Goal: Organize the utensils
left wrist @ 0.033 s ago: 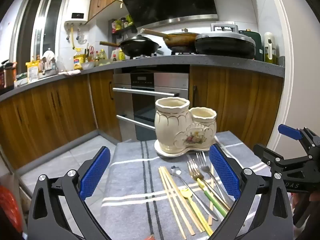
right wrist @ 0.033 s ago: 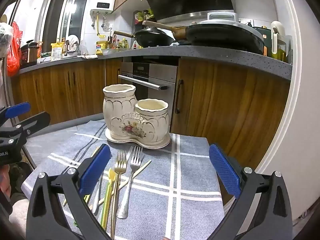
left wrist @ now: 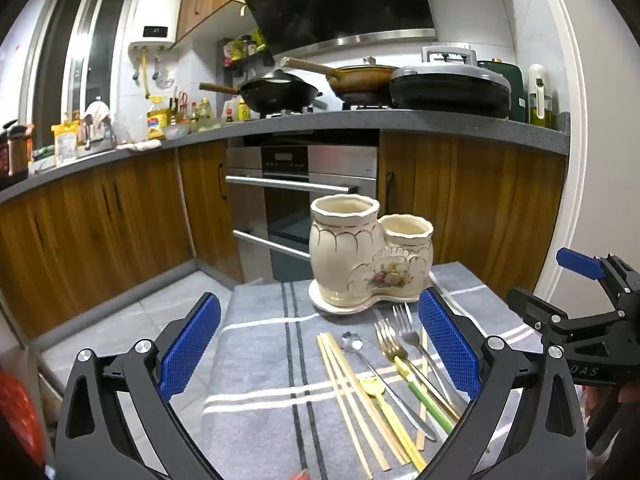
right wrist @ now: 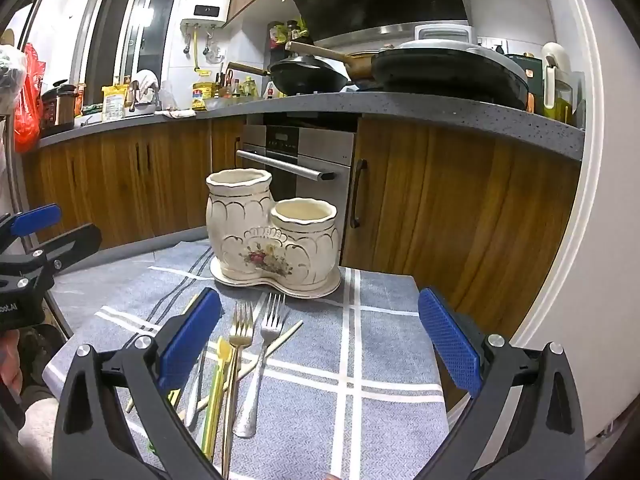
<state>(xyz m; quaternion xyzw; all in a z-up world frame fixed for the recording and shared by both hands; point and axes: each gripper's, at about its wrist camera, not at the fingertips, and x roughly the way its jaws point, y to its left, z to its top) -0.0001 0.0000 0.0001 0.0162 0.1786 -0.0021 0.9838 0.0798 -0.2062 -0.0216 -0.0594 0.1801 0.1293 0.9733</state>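
Two hand-held grippers, left and right, hang spread and empty; we find nothing changed. Forks, chopsticks lie on the cloth-covered bench before the cream ceramic twin-pot holder, unsorted.

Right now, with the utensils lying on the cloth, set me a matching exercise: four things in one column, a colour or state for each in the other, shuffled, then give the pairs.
Things:
1. ceramic holder
2. chopsticks
3. silver fork
4. left gripper

Colour or state:
A. pale wooden sticks lying side by side on the cloth
B. blue-padded fingers spread wide, nothing between them
C. cream, with a flower picture, both cups look empty
D. lying flat, tines towards the holder

Pairs: 1-C, 2-A, 3-D, 4-B
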